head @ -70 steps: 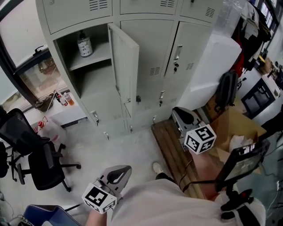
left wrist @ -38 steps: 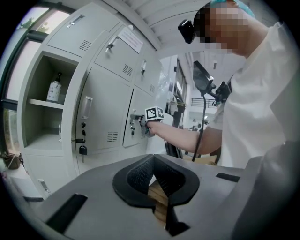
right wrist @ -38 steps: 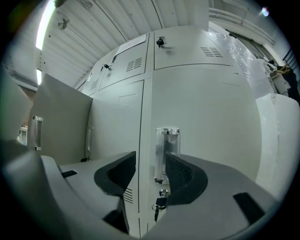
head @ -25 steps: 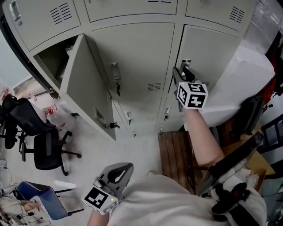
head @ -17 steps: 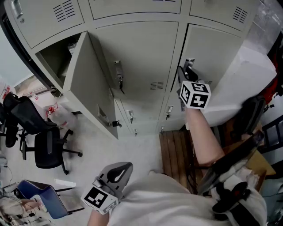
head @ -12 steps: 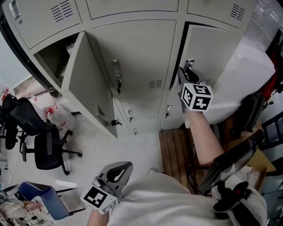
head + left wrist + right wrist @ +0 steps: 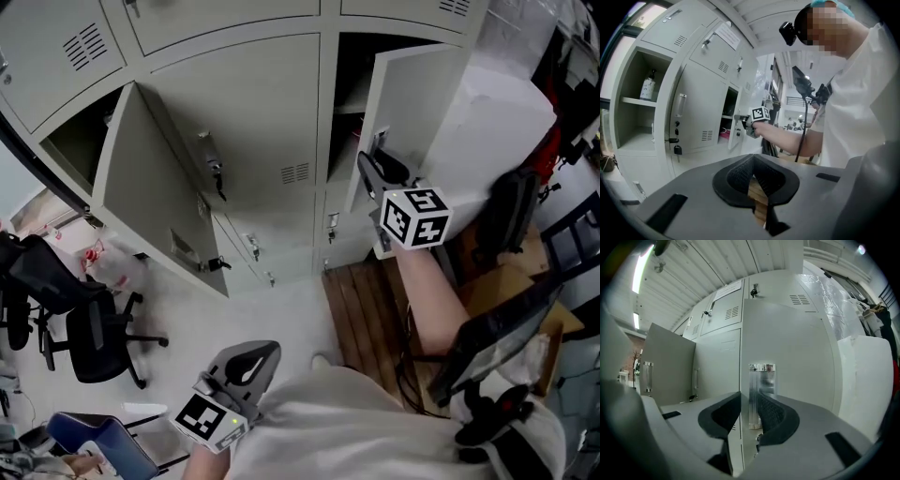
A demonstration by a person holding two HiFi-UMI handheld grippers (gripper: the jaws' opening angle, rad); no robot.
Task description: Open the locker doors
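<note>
The right tool (image 7: 373,165) has just closed its jaws onto the chrome handle (image 7: 761,380) of the right locker door (image 7: 417,89), which stands ajar. Well below that door, the left tool (image 7: 246,367) is pinched together, empty.

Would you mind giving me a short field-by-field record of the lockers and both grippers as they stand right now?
left locker door: open, swung wide
middle locker door: closed
right locker door: partly open, dark gap along its left edge
right gripper: jaws have just closed, clamped on the right locker door's edge at its chrome handle
left gripper: low by the person's side, jaws together, holding nothing
bottle: upright on the shelf inside the left locker
</note>
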